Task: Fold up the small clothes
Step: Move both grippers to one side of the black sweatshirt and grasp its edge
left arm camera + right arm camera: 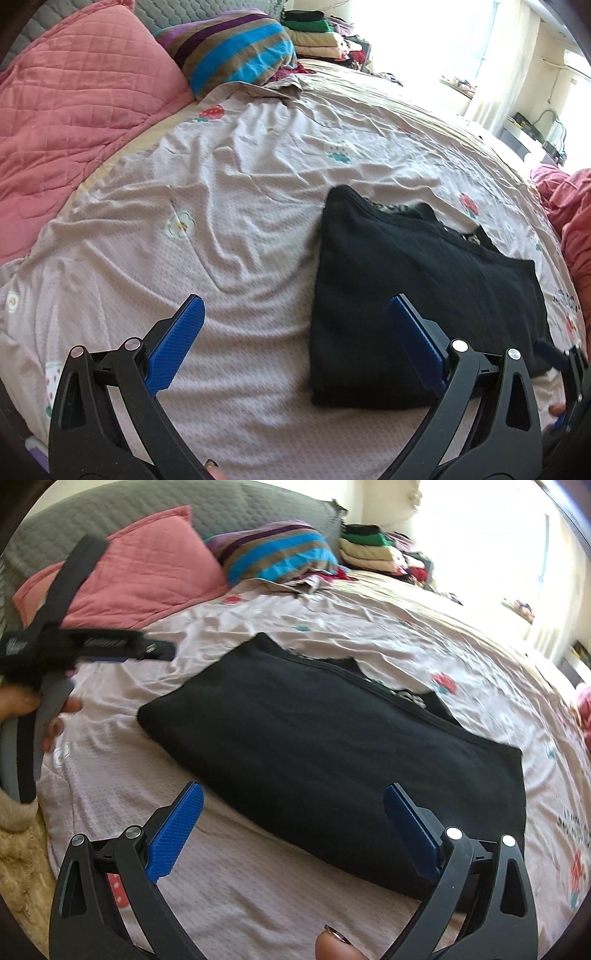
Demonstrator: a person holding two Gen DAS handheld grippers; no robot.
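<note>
A black garment [417, 291] lies folded flat into a rectangle on the pale floral bedsheet [229, 206]. It also shows in the right wrist view [325, 753]. My left gripper [295, 317] is open and empty, hovering above the sheet by the garment's left edge, its right finger over the cloth. My right gripper [293, 805] is open and empty, hovering just above the garment's near edge. The left gripper's body shows blurred in the right wrist view [85, 646], held in a hand at the left.
A pink quilted pillow [74, 110] and a striped pillow [236, 48] lie at the head of the bed. A stack of folded clothes [317, 33] sits at the far edge. Pink bedding [569, 214] bunches at the right.
</note>
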